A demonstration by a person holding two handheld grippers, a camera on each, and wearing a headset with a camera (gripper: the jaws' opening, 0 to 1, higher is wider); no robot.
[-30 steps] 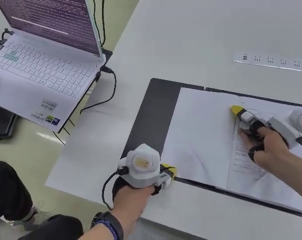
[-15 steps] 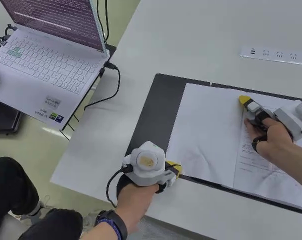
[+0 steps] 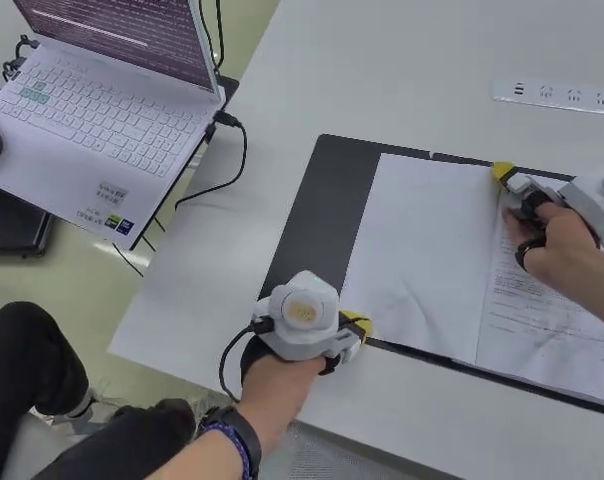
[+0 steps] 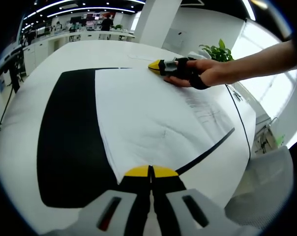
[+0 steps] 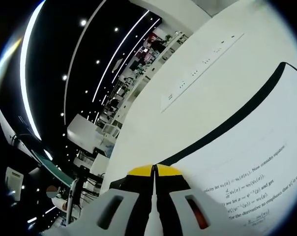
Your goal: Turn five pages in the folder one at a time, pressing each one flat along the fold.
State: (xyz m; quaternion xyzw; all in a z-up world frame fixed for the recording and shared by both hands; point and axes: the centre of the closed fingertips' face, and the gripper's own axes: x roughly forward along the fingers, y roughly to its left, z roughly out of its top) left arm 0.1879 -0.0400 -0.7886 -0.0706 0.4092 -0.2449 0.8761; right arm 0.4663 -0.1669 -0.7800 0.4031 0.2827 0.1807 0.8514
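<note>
Folder (image 3: 320, 222) lies open holding white pages (image 3: 432, 250), left tongs (image 3: 358, 323) and right tongs (image 3: 502, 172) both closed.

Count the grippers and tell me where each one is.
2. The left gripper is shut at the near edge of the folder, by the blank page; the right gripper is shut at the far end of the fold.

The left gripper (image 4: 150, 171) had its yellow-tipped jaws pressed together, tips level. The right gripper (image 5: 154, 170) was likewise closed, with the right hand (image 3: 554, 240) gripping it behind the jaws.
</note>
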